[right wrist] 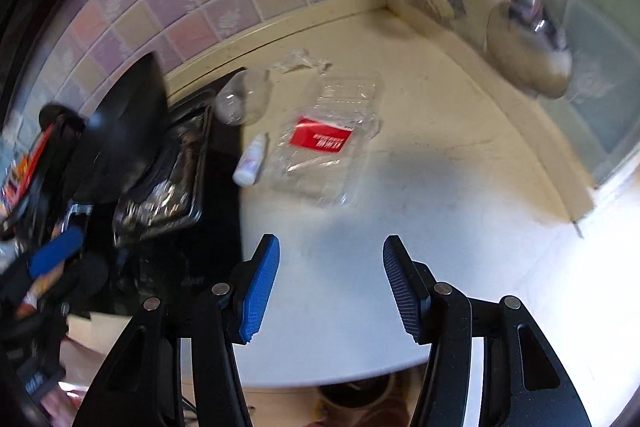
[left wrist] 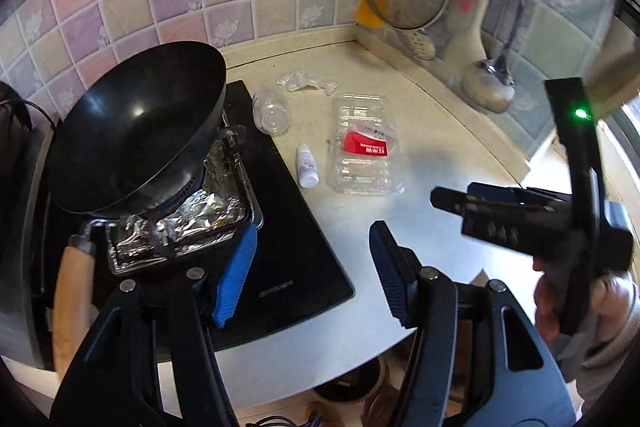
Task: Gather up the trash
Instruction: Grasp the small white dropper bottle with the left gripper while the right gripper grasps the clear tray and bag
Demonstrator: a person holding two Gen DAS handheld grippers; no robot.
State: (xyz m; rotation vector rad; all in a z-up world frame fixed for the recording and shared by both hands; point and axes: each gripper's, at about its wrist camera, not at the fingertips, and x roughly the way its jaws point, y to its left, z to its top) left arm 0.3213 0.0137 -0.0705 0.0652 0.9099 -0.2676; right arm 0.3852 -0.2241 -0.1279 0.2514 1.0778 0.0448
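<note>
The trash I'm after sits toward the back corner of the counter (left wrist: 420, 195): a clear plastic clamshell tray (left wrist: 362, 143) with a red label, a small white bottle (left wrist: 307, 165) lying just beside its left edge, a clear jar (left wrist: 272, 111) on its side at the edge of the black cooktop (left wrist: 296, 247), and a crumpled bit of clear wrap (left wrist: 304, 81) near the back wall.

I expect the tray to be very light, thin and springy, so it will likely flex and skate on the smooth top. I'd pinch its near rim or a corner flange rather than the flat lid. The bottle looks stiff and round, so it may roll; I'd grip it across the body. The jar may be glass or plastic, I cannot tell.

My left gripper (left wrist: 312, 275) hangs over the cooktop's front edge, fingers spread, nothing held. My right gripper (right wrist: 330, 283) is also spread wide and empty above the counter's front edge, well short of the tray. A black wok (left wrist: 136, 131) on foil stands left of everything.
</note>
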